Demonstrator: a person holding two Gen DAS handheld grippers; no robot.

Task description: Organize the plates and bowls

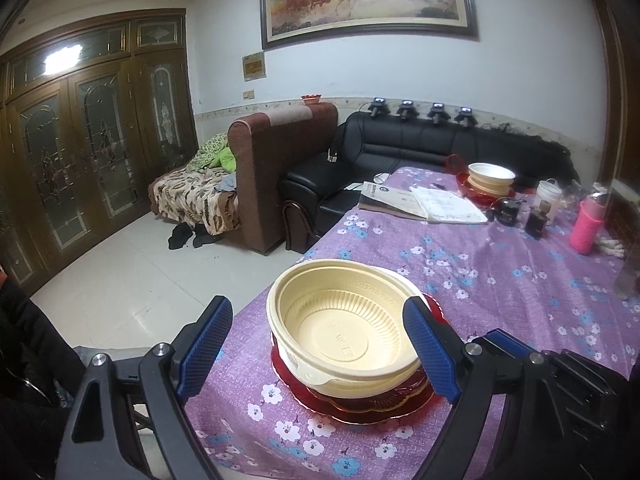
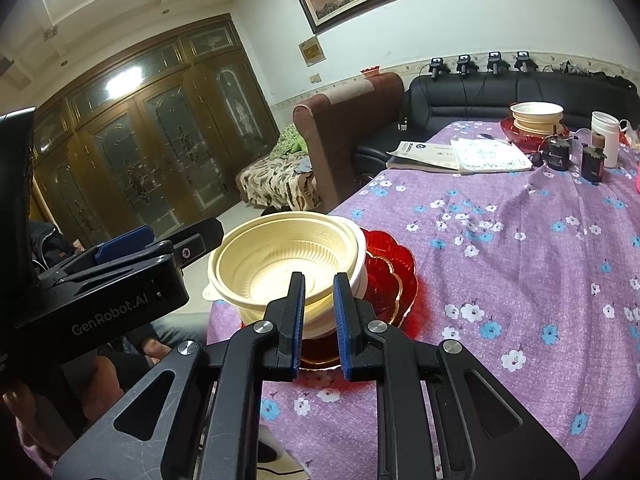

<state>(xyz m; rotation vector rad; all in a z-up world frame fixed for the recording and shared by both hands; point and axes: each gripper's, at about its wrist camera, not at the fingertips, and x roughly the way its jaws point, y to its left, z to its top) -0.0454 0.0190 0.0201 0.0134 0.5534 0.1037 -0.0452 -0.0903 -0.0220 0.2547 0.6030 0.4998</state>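
Bowls [image 1: 344, 320] nested on red plates [image 1: 372, 404]; left gripper [image 1: 316, 344] spread wide around them, right gripper [image 2: 319, 320] narrowed, empty. Next: close on rim.

We are seeing nested bowls [image 1: 344, 332] sitting on stacked plates [image 1: 360, 404] at the table's [image 1: 500, 280] near left edge. Another bowl stack [image 1: 491, 178] is resting on a plate at the far edge, papers [image 1: 432, 204] lying left of it.

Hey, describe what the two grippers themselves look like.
Both are matte black, with angular linkage arms, triangular cutouts and silver pivot bolts. The left gripper and right gripper each carry ribbed blue finger pads. The left body reads "GenRobot.AI" in grey lettering.
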